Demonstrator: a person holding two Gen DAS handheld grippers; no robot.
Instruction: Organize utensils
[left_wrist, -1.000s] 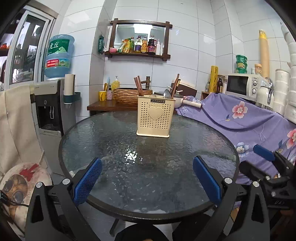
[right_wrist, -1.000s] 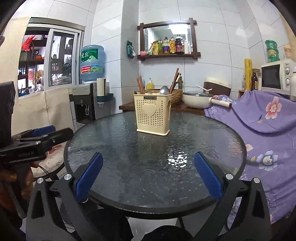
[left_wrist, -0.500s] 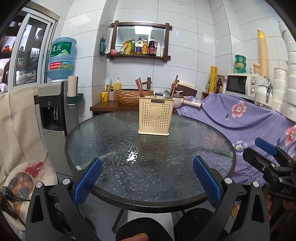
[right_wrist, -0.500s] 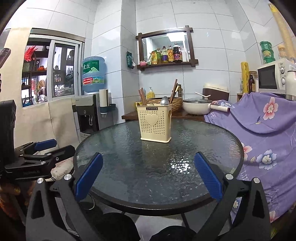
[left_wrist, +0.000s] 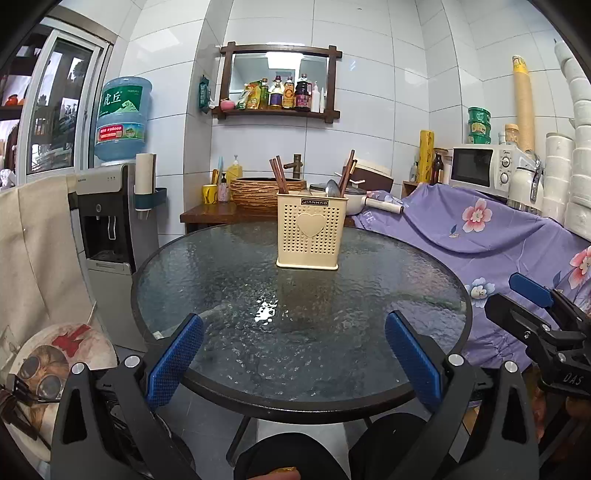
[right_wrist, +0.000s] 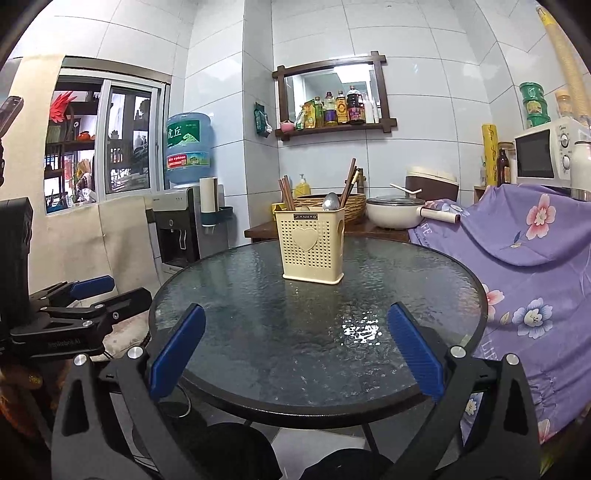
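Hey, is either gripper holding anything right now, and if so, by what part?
Nothing is held. The left gripper and right gripper are both open and empty above the round glass table, short of the beige perforated utensil holder.

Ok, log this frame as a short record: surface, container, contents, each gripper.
surface: round glass table, bare apart from the holder
container: cream utensil holder, upright, toward the far side
contents: brown chopsticks in two bunches, metal spoon
left gripper: open, holding nothing, at the near edge
right gripper: open, holding nothing, at the near edge
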